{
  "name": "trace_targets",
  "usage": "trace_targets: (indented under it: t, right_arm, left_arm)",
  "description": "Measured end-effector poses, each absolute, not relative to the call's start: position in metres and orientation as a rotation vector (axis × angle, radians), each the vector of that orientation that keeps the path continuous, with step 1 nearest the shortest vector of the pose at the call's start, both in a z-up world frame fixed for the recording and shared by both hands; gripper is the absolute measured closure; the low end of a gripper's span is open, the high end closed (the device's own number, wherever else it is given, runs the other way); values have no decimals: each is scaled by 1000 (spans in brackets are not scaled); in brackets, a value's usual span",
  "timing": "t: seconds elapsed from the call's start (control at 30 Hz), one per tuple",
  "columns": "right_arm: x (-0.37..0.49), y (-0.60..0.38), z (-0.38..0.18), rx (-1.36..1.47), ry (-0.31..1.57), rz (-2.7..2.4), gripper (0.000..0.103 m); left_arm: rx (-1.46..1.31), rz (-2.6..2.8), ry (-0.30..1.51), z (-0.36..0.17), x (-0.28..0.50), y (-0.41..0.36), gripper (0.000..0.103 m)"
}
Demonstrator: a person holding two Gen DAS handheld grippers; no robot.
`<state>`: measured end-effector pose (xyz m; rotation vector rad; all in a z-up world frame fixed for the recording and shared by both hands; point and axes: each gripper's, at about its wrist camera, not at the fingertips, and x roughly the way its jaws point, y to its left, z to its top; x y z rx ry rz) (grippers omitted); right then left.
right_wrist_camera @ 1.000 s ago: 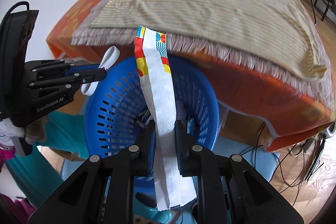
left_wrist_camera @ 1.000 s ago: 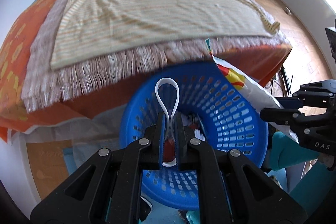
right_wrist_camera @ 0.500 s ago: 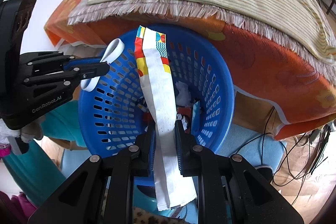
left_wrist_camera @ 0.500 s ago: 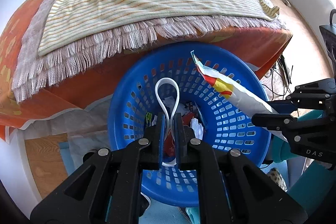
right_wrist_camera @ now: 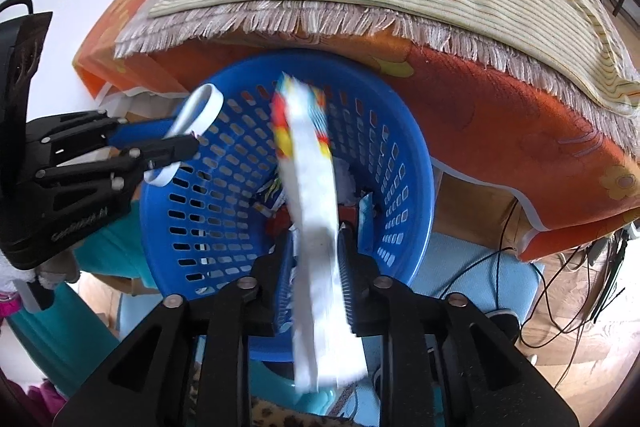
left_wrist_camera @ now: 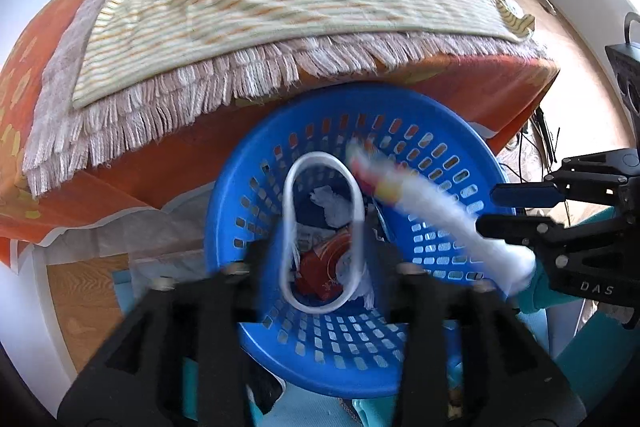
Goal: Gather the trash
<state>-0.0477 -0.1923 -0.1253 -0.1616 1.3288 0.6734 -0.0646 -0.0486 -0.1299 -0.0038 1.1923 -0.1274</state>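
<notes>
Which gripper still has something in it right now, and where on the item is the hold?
Neither grips firmly. The left gripper is open, the white loop loose between its fingers. The right gripper has opened around the wrapper's lower part, above the blue basket.

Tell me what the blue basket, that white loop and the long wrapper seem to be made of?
Basket: moulded glossy plastic, judging by its even slotted holes. White loop: probably smooth plastic strapping, since it holds a springy oval. Wrapper: thin printed plastic film or coated paper; too blurred to say which.
</notes>
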Motion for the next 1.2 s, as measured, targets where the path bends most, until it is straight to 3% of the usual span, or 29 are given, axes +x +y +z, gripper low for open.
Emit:
trace_targets:
  t: [0.07, 0.4, 0.57, 1.2]
  right_arm:
    - [-47, -194, -124, -153, 1324, 672, 65]
    - [-44, -196, -119, -160, 1307, 640, 63]
    - [-44, -196, -117, -173, 1294, 618, 55]
    - [-35, -202, -90, -182, 1200, 544, 51]
  left_arm:
    - [-3, -128, 1185, -128, -64, -49, 57]
    - [-2, -114, 1176, -124, -64, -44, 57]
    - [-3, -110, 1157, -117, -64, -41, 43]
    - [4, -94, 1095, -90, -53, -45, 43]
